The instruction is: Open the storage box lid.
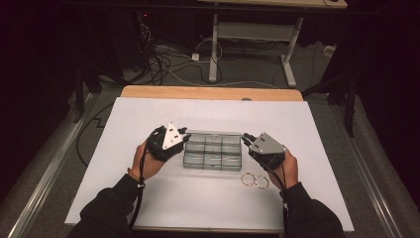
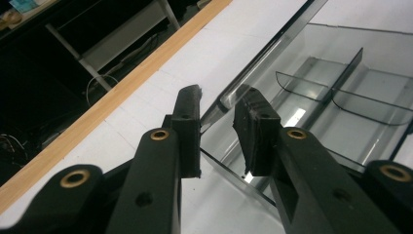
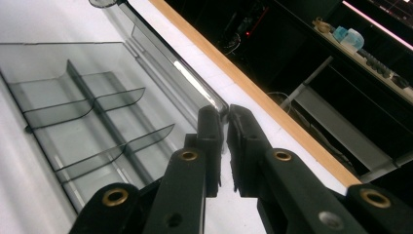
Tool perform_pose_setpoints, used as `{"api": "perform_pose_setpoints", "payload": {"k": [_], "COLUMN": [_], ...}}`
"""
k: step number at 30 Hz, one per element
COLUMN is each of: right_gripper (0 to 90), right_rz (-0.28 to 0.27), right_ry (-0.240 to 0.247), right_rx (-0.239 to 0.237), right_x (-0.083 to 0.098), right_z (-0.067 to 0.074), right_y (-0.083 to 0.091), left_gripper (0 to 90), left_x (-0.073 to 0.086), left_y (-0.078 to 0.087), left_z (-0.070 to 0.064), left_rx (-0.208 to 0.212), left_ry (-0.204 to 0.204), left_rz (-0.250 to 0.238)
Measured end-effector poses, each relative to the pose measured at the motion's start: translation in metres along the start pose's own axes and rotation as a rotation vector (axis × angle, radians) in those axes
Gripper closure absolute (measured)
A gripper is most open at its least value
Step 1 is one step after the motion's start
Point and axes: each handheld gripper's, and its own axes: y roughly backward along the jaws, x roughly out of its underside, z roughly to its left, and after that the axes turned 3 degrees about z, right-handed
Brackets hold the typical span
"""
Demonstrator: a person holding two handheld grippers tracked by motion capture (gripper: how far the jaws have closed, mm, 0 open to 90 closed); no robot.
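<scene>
The left gripper [image 1: 184,137], black with a grey three-cornered plate on top, sits at the near-left end of a clear, smoke-tinted plastic organiser box [image 1: 213,152] with thin dividers forming small compartments. In the left gripper view its ribbed black pads [image 2: 187,127] straddle the edge of the box's hinged lid [image 2: 253,78]; a gap shows on either side of the plastic, so I would call the jaws loose around the rim rather than clamped.

The box lies in the middle of the white table cover [image 1: 148,198], directly between the two grippers, with its lid raised off the tray. It looks light, stiff and slick, the sort of thin moulded plastic that flexes at the hinge and can crack if twisted. The lid's thickened outer lip, at both corners together, seems the sensible hold.

The right gripper [image 1: 246,140] mirrors the first at the other end. In the right gripper view its pads [image 3: 212,127] are pinched onto the lid's corner lip [image 3: 220,108], nearly meeting, so it grips the lid.

Just behind that gripper, towards the person, two small gold-coloured wire rings [image 1: 254,180] lie side by side on the cover.
</scene>
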Motion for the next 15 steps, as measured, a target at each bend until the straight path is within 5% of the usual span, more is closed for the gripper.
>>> {"api": "perform_pose_setpoints", "payload": {"k": [15], "right_gripper": [83.6], "right_rz": [-0.020], "right_ry": [-0.098], "right_rx": [-0.007], "right_x": [-0.009], "right_z": [-0.016], "right_y": [-0.014], "left_gripper": [69.4], "left_x": [-0.008], "left_y": [-0.007], "left_z": [0.017], "left_rx": [0.023], "left_ry": [0.061], "left_rz": [-0.035]}}
